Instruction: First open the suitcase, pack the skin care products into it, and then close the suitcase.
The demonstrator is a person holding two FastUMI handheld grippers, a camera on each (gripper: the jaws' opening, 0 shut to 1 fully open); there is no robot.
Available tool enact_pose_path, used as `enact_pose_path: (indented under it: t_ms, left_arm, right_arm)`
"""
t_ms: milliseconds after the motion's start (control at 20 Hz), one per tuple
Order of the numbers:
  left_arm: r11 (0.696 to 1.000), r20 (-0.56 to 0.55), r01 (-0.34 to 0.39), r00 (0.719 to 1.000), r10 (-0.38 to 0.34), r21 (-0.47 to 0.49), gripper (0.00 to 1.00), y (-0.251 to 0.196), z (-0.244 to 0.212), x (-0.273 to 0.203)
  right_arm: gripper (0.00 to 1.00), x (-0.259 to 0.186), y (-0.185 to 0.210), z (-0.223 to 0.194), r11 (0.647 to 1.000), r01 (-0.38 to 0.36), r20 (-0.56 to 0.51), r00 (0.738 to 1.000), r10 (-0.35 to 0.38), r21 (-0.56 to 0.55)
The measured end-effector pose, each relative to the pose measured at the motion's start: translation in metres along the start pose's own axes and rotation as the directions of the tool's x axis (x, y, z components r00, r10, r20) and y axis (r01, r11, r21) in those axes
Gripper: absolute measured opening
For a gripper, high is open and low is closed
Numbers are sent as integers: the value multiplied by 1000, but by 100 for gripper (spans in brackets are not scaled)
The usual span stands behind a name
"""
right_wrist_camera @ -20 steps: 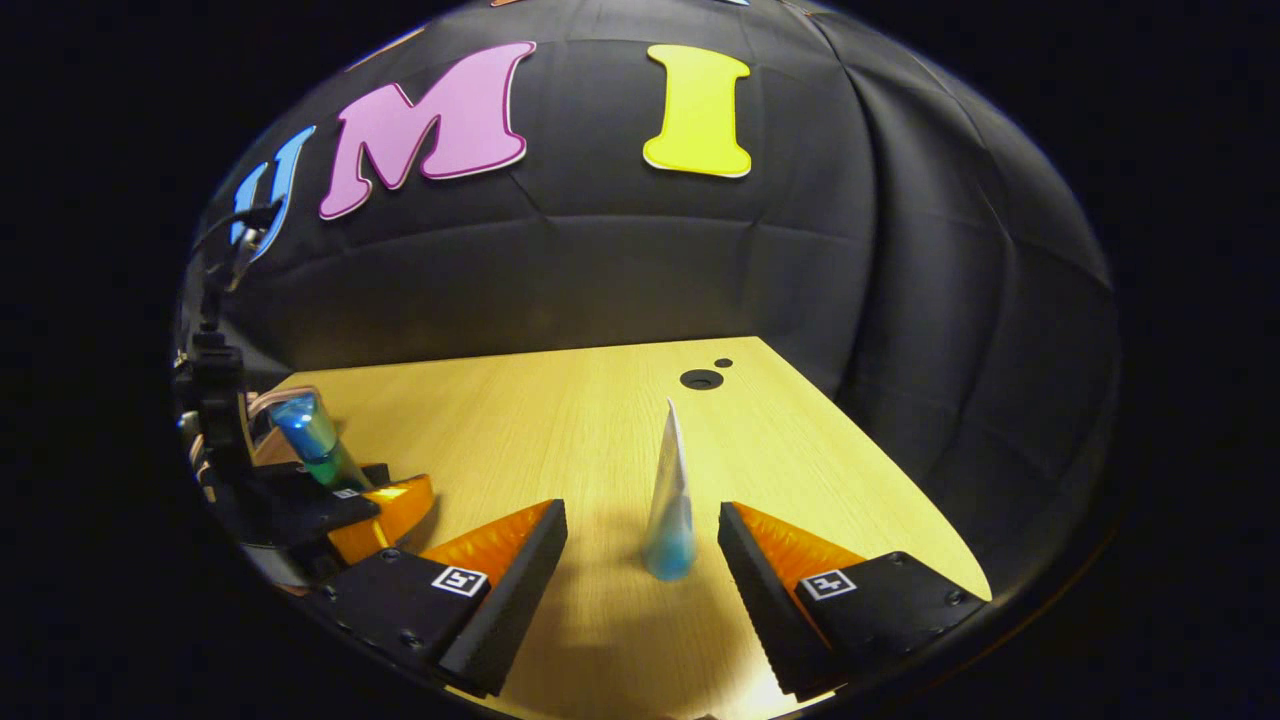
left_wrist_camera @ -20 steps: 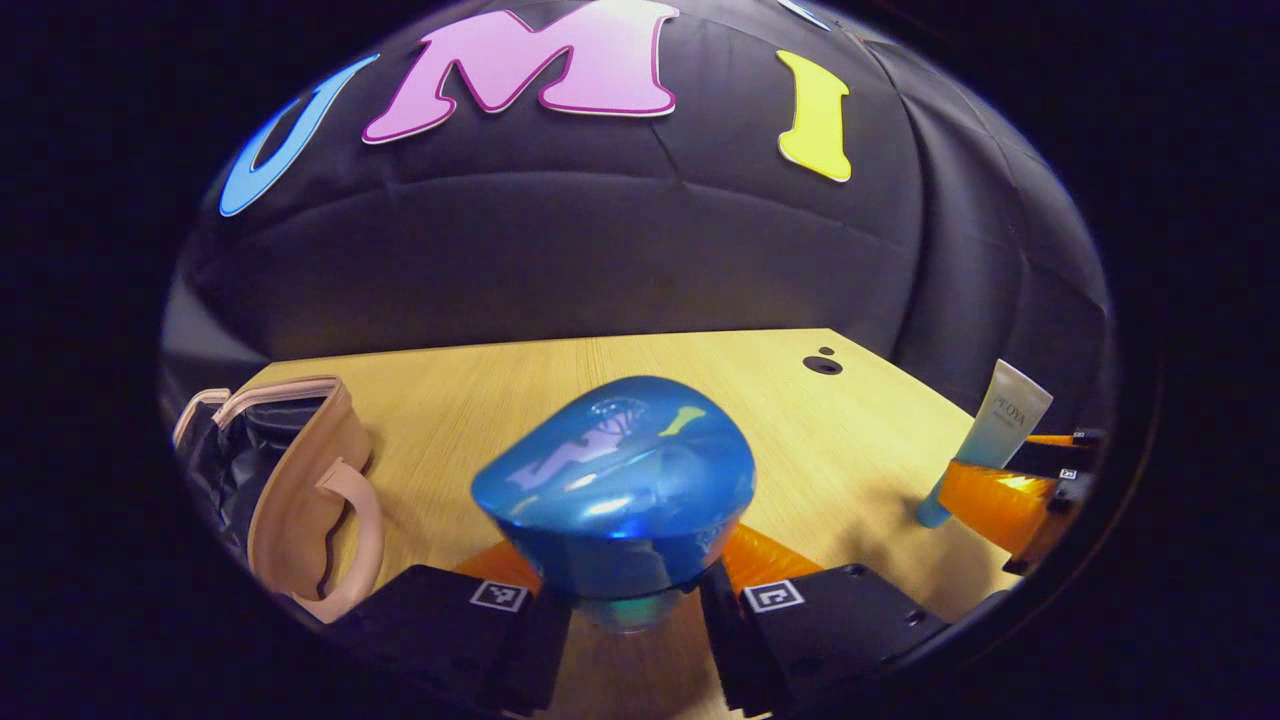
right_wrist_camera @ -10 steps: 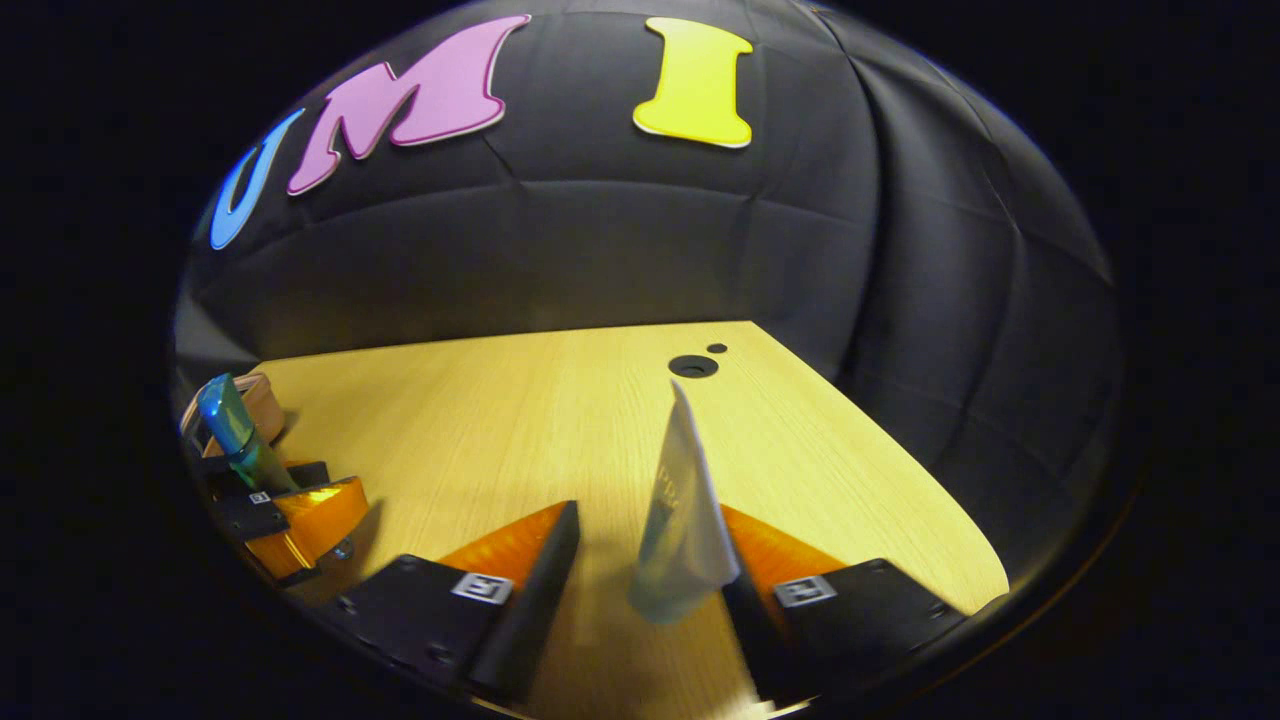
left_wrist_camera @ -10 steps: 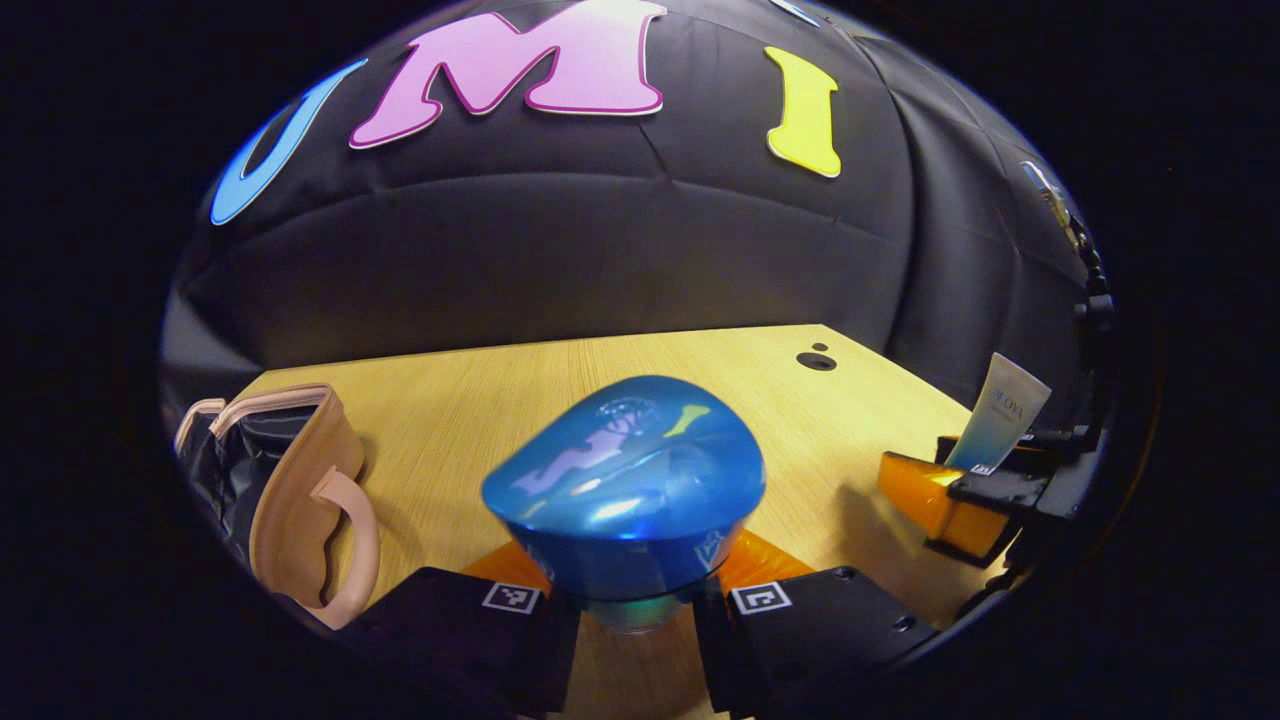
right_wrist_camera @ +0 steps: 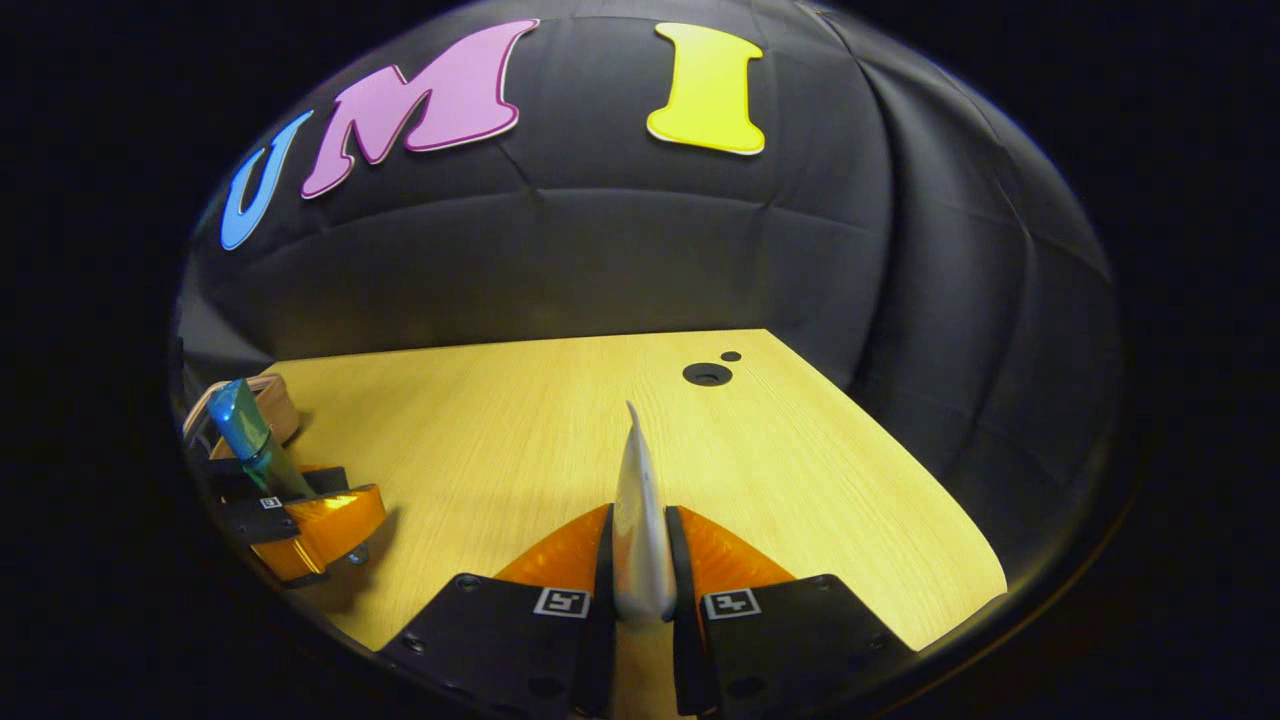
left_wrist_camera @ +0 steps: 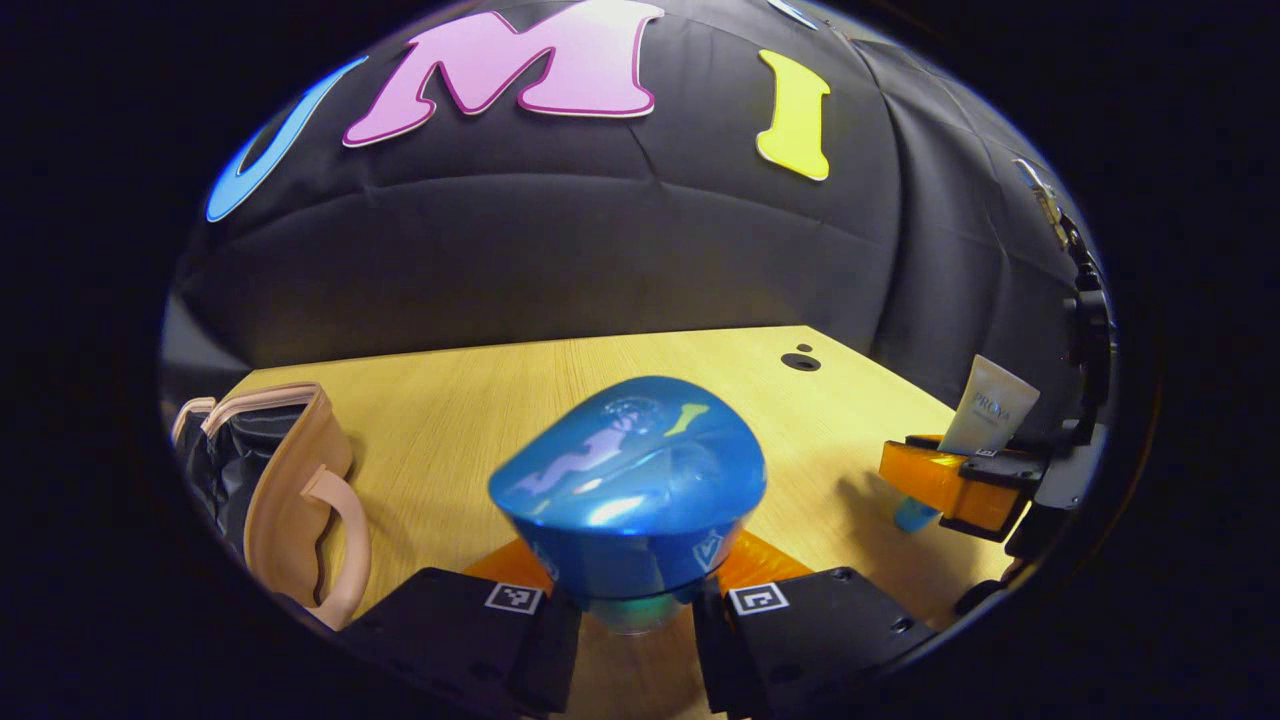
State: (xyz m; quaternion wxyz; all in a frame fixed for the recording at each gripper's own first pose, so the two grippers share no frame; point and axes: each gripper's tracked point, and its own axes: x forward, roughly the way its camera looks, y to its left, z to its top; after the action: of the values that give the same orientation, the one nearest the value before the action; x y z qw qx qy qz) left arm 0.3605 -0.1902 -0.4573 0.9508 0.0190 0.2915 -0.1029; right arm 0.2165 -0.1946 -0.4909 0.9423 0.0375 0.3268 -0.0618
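Observation:
In the left gripper view my left gripper (left_wrist_camera: 633, 600) is shut on a glossy blue bottle (left_wrist_camera: 628, 490), whose broad cap faces the camera. The open beige suitcase (left_wrist_camera: 290, 490) with a dark lining and a handle lies at the left of the wooden table (left_wrist_camera: 480, 400). In the right gripper view my right gripper (right_wrist_camera: 638, 590) is shut on a pale skin care tube (right_wrist_camera: 638, 510), seen edge-on and standing upright between the fingers. The left gripper view shows that same tube (left_wrist_camera: 992, 408) at the far right, held in the right gripper (left_wrist_camera: 955, 485). The right gripper view shows the blue bottle (right_wrist_camera: 245, 435) at its far left.
Two dark round holes (right_wrist_camera: 708, 374) sit near the table's far right corner. The black cloth wall rises just behind the table. The table's right edge (right_wrist_camera: 900, 470) runs diagonally past my right gripper.
My right gripper has closed on the tube, which stood free between its open fingers a second ago. The left gripper holds the blue bottle as before and has shifted only slightly.

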Motion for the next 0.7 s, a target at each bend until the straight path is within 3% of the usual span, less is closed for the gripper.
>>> enact_pose_path:
  t_ms: [300, 350, 400, 550, 650, 700]
  left_arm:
    - [999, 55, -19, 998, 21, -43, 53, 13, 12, -18]
    - [999, 71, -27, 997, 29, -40, 53, 18, 20, -26]
    - [999, 93, -29, 995, 33, -41, 53, 22, 30, -35]
    - [996, 131, -31, 990, 42, -87, 53, 47, 61, -75]
    - [990, 145, -74, 985, 91, -120, 49, 79, 78, -104]
    - [985, 147, -111, 981, 131, -133, 52, 100, 85, -121]
  right_arm:
    - [26, -26, 30, 28, 996, -79, 40, 996, 81, -47]
    - [21, -32, 39, 33, 994, -100, 43, 994, 102, -49]
    - [26, -38, 50, 39, 991, -125, 48, 991, 127, -56]
    - [26, -61, 90, 54, 976, -203, 63, 976, 208, -75]
    - [21, -80, 120, 62, 963, -253, 59, 964, 260, -95]
    - [26, -91, 136, 72, 955, -279, 70, 956, 287, -96]
